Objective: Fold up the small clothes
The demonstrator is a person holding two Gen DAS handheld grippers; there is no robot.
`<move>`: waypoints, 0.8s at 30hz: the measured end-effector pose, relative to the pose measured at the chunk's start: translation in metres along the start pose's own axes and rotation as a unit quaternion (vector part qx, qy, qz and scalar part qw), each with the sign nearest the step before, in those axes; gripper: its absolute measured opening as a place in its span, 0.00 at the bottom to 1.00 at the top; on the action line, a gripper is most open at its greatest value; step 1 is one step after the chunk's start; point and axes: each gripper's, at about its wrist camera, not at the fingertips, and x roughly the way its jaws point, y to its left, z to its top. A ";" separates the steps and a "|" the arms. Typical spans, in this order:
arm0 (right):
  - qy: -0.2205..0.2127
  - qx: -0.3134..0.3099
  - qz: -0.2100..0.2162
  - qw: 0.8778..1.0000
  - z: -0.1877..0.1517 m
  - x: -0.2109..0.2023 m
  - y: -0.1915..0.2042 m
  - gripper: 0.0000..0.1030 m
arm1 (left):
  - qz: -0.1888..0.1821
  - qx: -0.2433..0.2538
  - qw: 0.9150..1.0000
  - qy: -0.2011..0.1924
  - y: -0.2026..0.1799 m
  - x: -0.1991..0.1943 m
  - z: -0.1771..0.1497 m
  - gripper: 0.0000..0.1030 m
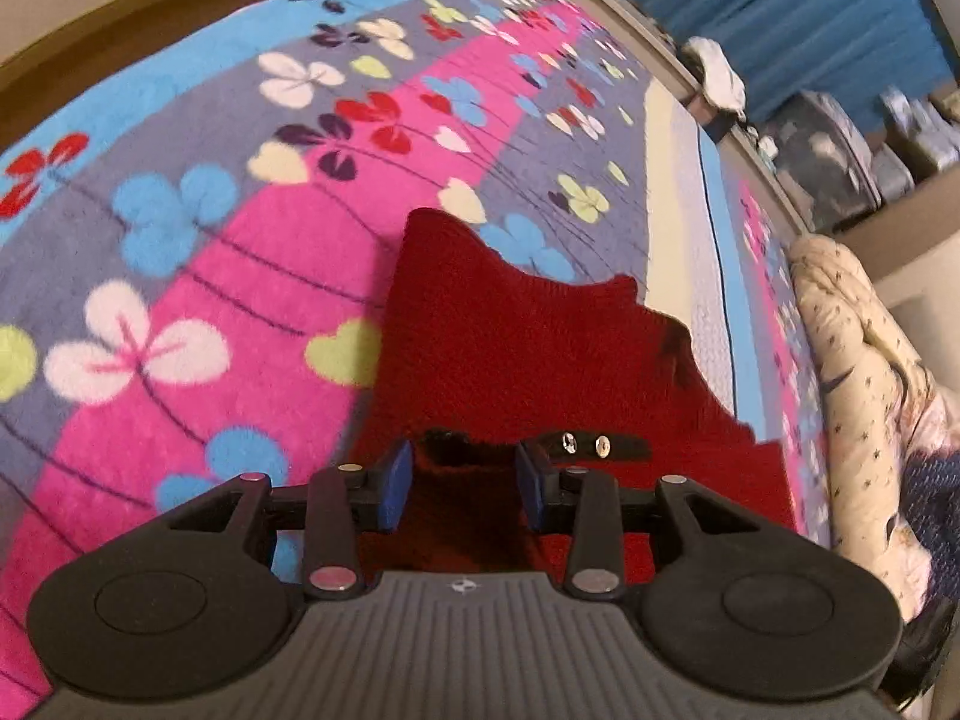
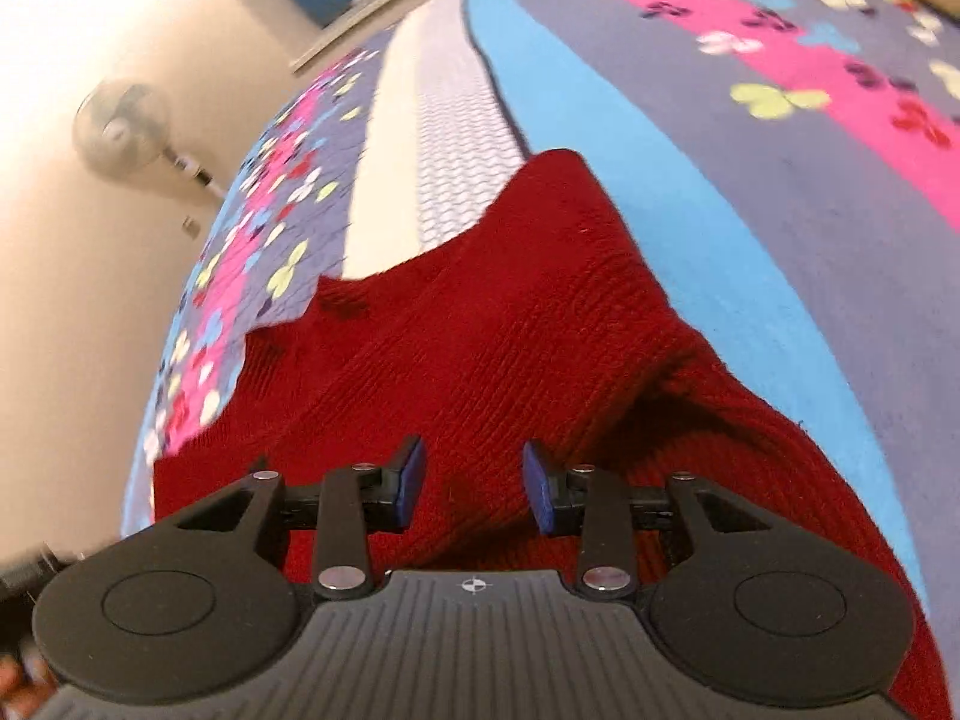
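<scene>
At the bottom of the left wrist view the left gripper [image 1: 463, 483] has its jaws spread, blue pads apart with only the knit showing in the gap and nothing pinched; just beyond them lies the red knitted garment [image 1: 516, 336], filling the lower centre of the frame and reaching up to a wavy edge near mid-frame; a small black tab with two metal snaps [image 1: 585, 445] sits on the red knit just right of the right pad. At the bottom of the right wrist view the right gripper [image 2: 474, 483] likewise has its jaws spread over the same garment [image 2: 480, 330], the pads apart and pressing on nothing; whether they touch the cloth cannot be told. The garment lies on the bed, on a flowered fleece blanket [image 1: 180, 240] banded in pink, grey and blue; a pale quilted strip [image 2: 444, 120] runs away from the garment's far edge. Further off, a cream star-printed quilt [image 1: 858, 396] is bunched at the right of the left view; a standing fan [image 2: 123, 129] shows at the wall in the upper left of the right view.
</scene>
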 end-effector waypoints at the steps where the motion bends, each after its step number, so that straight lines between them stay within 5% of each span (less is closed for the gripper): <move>1: -0.001 0.006 0.001 1.000 0.000 -0.003 0.000 0.36 | -0.008 -0.012 1.000 0.000 0.004 -0.001 0.001 0.40; 6: -0.011 0.011 -0.025 1.000 0.002 -0.024 0.000 0.37 | -0.011 -0.026 0.999 -0.030 0.006 -0.020 0.008 0.40; 14: -0.006 0.025 -0.074 0.997 0.007 -0.010 -0.011 0.39 | 0.006 0.020 0.999 0.037 -0.010 -0.004 -0.007 0.41; 19: -0.012 0.034 -0.081 0.996 0.008 -0.003 -0.015 0.39 | 0.026 0.061 0.997 0.038 -0.015 0.012 -0.015 0.40; 22: -0.023 0.035 -0.085 0.996 0.009 -0.002 -0.014 0.39 | 0.059 0.143 0.988 0.016 -0.034 0.016 -0.022 0.10; 24: -0.029 0.034 -0.085 0.995 0.010 -0.003 -0.014 0.30 | 0.075 0.208 0.975 -0.017 -0.051 0.009 -0.031 0.07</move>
